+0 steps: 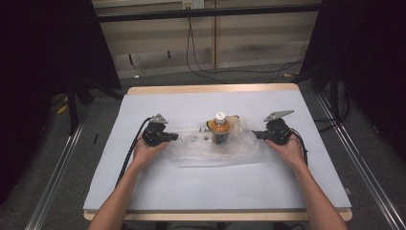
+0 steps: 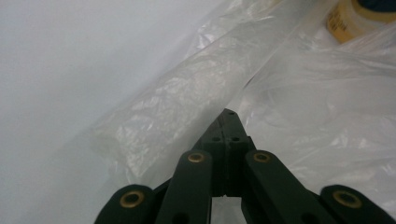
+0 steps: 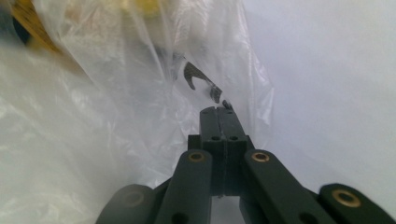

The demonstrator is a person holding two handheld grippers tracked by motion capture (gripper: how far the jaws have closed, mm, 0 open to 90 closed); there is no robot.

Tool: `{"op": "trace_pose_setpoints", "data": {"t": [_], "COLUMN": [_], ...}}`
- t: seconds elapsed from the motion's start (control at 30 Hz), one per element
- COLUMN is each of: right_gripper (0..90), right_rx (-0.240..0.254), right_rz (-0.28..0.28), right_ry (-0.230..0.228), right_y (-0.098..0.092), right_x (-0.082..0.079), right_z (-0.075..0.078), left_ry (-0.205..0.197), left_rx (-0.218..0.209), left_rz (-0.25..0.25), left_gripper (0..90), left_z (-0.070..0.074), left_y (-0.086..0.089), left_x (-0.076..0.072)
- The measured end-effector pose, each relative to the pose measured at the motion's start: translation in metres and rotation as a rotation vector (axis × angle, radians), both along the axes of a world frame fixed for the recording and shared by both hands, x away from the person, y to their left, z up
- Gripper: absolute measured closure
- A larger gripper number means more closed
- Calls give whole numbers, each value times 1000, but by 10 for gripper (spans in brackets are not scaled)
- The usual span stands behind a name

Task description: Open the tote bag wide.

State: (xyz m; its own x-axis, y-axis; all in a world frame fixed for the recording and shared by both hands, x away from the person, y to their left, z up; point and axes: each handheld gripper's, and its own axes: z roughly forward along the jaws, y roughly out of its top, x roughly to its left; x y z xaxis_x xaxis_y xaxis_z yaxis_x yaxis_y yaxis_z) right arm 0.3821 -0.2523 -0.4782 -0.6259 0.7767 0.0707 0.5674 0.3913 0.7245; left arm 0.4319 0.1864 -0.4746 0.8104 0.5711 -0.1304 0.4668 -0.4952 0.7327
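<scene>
**Two grippers pinching a clear bag**

A clear plastic bag [image 1: 215, 146] is lying mid-worktop [image 1: 215, 187], with an orange-labelled bottle [image 1: 220, 128] standing upright at its far middle. The left gripper [image 1: 175, 137] is clamping the bag's left edge, jaws closed on the film. The right gripper [image 1: 256, 134] is likewise clamping the right edge.

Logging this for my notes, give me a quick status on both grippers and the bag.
Left gripper shut on clear plastic bag, left edge. Right gripper shut on its right edge. Orange bottle upright at the bag's middle. Nothing in the way on the table.
</scene>
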Motion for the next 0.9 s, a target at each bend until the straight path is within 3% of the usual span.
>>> {"op": "trace_pose_setpoints", "data": {"t": [0.03,0.07,0.23,0.4,0.47,0.67,0.7,0.77,0.9], "right_gripper": [900,900,900,900,900,900,900,900,900], "right_rx": [48,62,93,135,135,110,113,71,29], "right_rz": [12,17,56,82,101,120,143,236,296], "right_ry": [-14,-24,-59,-78,-72,-47,-31,24,73], "right_y": [0,0,9,18,25,44,47,61,71], "right_x": [-1,-1,0,6,11,32,35,36,30], "right_z": [5,8,32,50,53,52,50,45,34], "left_ry": [-8,-23,-72,-64,-62,-43,-33,-14,8], "left_rx": [-19,-18,-50,-66,-70,10,28,63,55], "left_rz": [-2,-3,-27,-99,-130,-206,-205,-230,-234], "left_gripper": [900,900,900,900,900,900,900,900,900], "left_z": [3,10,36,52,51,45,42,36,27], "left_y": [0,-2,-11,-31,-45,-85,-90,-98,-108], "left_x": [0,-1,-4,-10,-13,-22,-23,-24,-26]}}
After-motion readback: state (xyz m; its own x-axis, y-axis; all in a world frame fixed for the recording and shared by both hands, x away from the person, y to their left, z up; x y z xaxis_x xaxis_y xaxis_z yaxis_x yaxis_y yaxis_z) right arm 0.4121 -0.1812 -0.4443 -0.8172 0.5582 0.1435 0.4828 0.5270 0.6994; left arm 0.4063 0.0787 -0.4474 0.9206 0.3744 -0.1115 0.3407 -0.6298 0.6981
